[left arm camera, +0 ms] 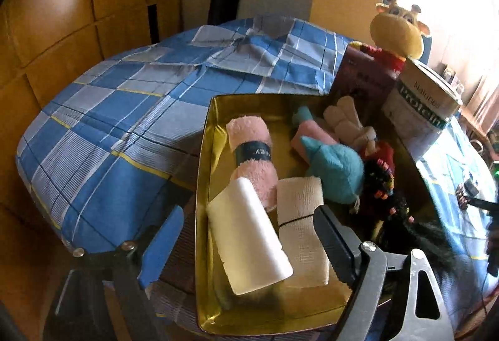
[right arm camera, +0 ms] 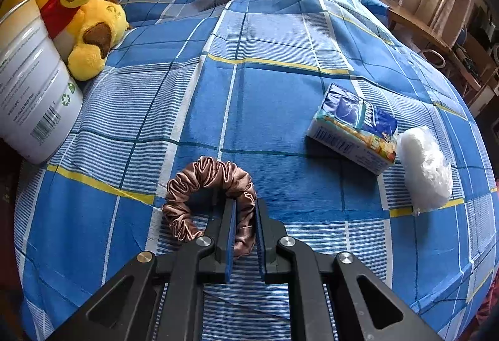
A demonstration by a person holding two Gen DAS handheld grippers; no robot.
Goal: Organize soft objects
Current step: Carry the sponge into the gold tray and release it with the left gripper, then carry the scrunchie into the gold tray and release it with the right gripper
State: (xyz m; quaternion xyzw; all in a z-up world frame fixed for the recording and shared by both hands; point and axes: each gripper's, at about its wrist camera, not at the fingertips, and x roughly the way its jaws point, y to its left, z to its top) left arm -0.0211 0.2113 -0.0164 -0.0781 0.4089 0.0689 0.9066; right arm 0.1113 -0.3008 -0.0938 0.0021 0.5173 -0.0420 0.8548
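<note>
I've got the right gripper pinching one side of the brown satin scrunchie, which lies on the blue checked cloth w/ a tissue pack & a white plastic wad off to its right. Left gripper is spread wide over the gold tray, nothing pinched. A white roll lies between its fingers, touching neither, next to a gauze roll, a pink towel & a teal plush.

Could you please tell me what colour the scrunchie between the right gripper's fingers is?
The scrunchie is a shiny bronze-brown, shown best in the right wrist view.
</note>
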